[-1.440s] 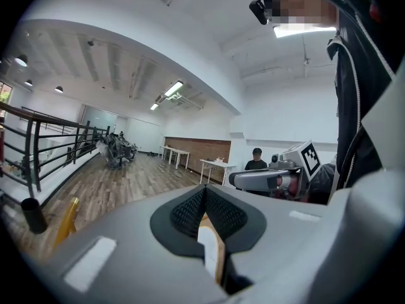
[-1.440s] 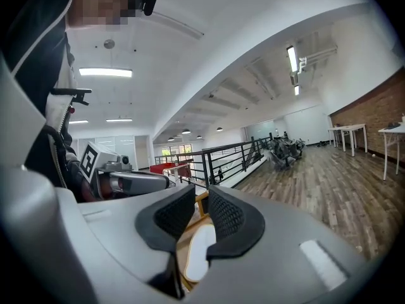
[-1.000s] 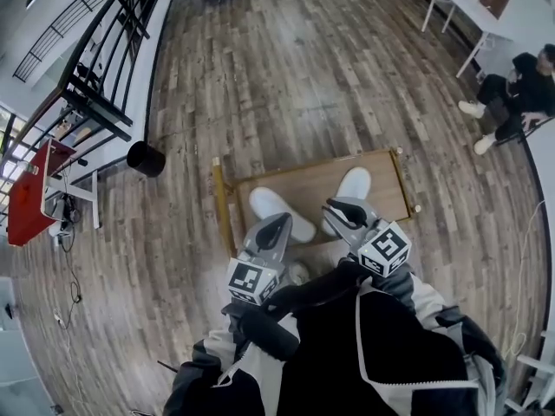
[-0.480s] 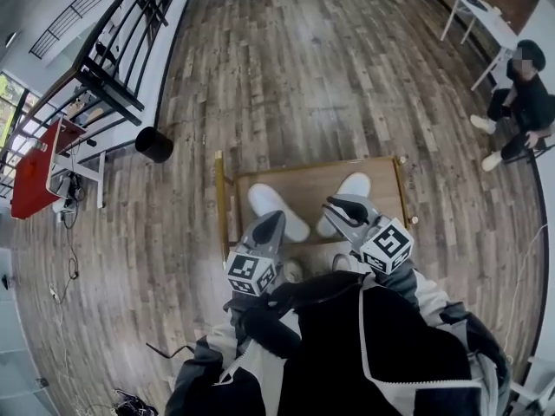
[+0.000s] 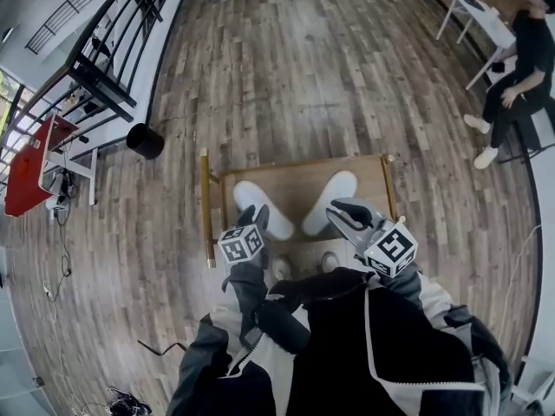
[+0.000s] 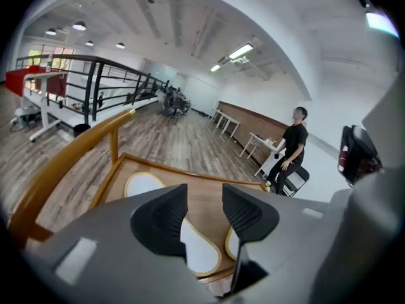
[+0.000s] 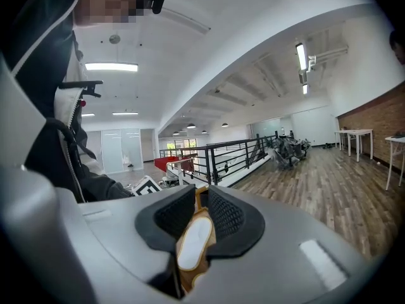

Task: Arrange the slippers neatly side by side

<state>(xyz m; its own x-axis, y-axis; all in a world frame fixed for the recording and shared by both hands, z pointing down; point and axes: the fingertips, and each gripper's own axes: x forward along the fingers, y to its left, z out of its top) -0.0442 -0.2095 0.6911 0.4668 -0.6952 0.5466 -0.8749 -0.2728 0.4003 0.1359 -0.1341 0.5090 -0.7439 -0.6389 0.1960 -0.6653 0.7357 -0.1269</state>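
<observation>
Two white slippers lie in a V on a low wooden tray (image 5: pixel 299 170) on the floor, their near ends close together. The left slipper (image 5: pixel 260 208) angles up-left and the right slipper (image 5: pixel 330 200) angles up-right. My left gripper (image 5: pixel 254 215) hangs low over the left slipper's near end. Its jaws have just been opening, and they stand open with nothing pressed between them. In the left gripper view the left slipper (image 6: pixel 200 249) shows through the gap of that gripper (image 6: pixel 204 196). My right gripper (image 5: pixel 340 208) hovers by the right slipper, jaws slightly apart and empty. The right gripper view shows only a slipper (image 7: pixel 194 242) beyond the gap.
The tray has a raised yellow rail (image 5: pixel 205 206) along its left side. A black bin (image 5: pixel 144 140) stands to the far left by a black railing (image 5: pixel 113 55). A red table (image 5: pixel 30 176) is left of that. A person (image 5: pixel 520 68) sits by a white table (image 5: pixel 473 11) at the far right.
My left gripper has dropped toward the left slipper and its jaws have gone from shut to open. The right gripper has shifted a little sideways with its gap unchanged.
</observation>
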